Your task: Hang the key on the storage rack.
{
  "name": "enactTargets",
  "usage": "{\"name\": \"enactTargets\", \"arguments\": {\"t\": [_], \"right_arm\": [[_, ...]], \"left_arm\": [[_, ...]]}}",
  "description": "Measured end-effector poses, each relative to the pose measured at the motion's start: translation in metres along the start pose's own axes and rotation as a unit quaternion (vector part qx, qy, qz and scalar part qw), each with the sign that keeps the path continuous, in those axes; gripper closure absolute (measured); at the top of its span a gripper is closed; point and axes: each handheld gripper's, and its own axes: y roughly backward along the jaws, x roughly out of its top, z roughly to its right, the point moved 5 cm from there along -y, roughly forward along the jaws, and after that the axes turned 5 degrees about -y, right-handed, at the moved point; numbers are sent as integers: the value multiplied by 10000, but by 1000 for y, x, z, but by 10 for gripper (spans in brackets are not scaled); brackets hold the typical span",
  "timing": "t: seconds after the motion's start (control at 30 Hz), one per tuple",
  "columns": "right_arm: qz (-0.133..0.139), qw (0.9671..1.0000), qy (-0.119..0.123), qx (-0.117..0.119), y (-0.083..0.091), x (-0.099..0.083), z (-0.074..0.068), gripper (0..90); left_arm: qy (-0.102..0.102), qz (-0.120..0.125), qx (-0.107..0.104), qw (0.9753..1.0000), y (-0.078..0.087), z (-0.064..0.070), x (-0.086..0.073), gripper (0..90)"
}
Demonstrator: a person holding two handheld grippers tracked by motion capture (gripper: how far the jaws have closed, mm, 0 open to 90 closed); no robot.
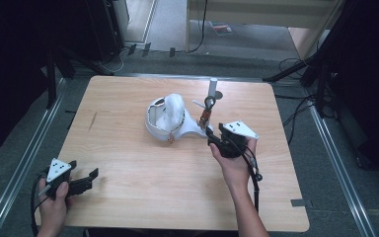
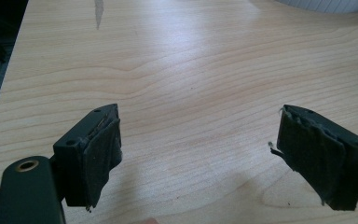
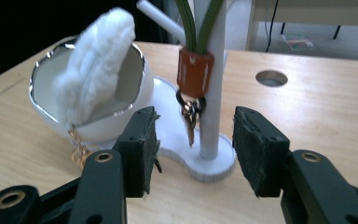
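A lab: dark curtains (image 1: 10,74), floor cables (image 1: 296,106), railed wooden table (image 1: 128,163).

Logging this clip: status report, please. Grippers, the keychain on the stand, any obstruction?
Right gripper open, jaws short of the keychain. Keychain hanging on white stand, untouched. Left gripper open, idle over bare table. Fluffy pouch in bowl beside stand, not blocking.

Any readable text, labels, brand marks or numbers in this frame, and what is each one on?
No text can be read anywhere.
Orange leather tag on the key strap: a small pale mark, too blurred to read.
Flat item on the floor beyond the table: coloured print, too small to read.
White stand, white bowl, fluffy pouch and both grippers: no lettering visible.
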Motion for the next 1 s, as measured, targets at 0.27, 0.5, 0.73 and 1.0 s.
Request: {"name": "enactTargets", "arguments": {"t": [0.27, 0.5, 0.73, 1.0], "right_arm": [[-152, 9997, -190, -14, 10, -25, 19, 498], [-76, 9997, -218, 44, 14, -40, 33, 432], [-252, 9989, -380, 85, 22, -54, 46, 264], [-370, 9990, -232, -4, 30, -67, 55, 238]], "left_arm": [[-50, -12, 29, 10000, 0, 0, 0, 145], [-55, -19, 29, 10000, -1, 1, 0, 145], [-51, -13, 33, 10000, -1, 1, 0, 146], [-56, -10, 31, 10000, -1, 1, 0, 145]]}}
